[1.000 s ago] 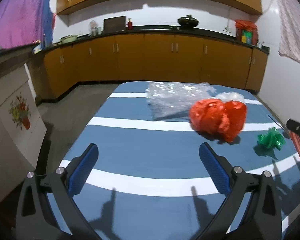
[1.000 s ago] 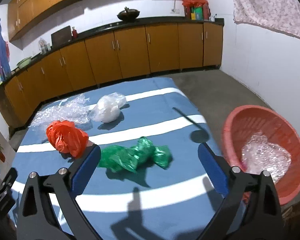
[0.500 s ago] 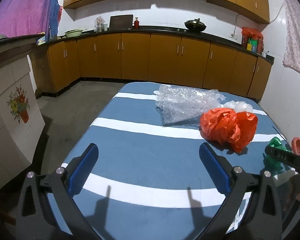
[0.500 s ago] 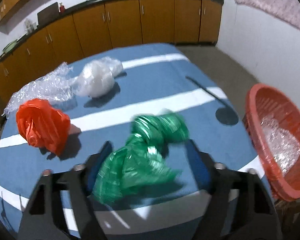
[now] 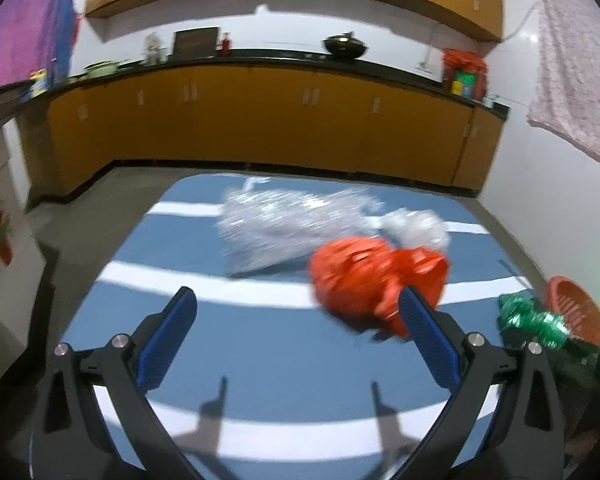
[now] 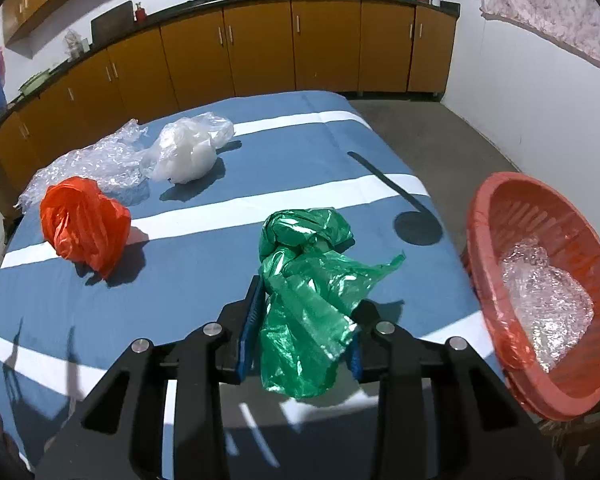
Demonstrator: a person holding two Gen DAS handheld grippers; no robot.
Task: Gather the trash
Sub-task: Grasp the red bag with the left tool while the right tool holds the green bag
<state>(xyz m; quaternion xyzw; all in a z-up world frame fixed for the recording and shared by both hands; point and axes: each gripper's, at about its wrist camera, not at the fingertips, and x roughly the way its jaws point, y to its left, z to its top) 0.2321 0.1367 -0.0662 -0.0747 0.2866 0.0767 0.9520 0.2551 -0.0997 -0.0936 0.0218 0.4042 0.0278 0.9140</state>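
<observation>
My right gripper (image 6: 306, 320) is shut on a crumpled green plastic bag (image 6: 308, 280) and holds it over the blue striped table (image 6: 220, 240); the bag also shows in the left wrist view (image 5: 532, 320). A red basket (image 6: 496, 264) with clear wrap (image 6: 544, 300) inside stands off the table's right edge. My left gripper (image 5: 296, 332) is open and empty above the table, with an orange bag (image 5: 364, 280) just beyond its right finger. The orange bag (image 6: 84, 228), a white bag (image 6: 188, 152) and clear bubble wrap (image 6: 92, 164) lie on the table's left and far side.
Brown kitchen cabinets (image 6: 260, 48) with a dark counter run along the far wall. A white wall (image 6: 540, 92) and a hanging patterned cloth (image 6: 552, 4) are on the right. A thin dark shadow (image 6: 416, 228) lies near the table's right edge.
My right gripper has closed on the green bag and lifted it off the table. My left gripper has moved forward and right toward the orange bag, still open.
</observation>
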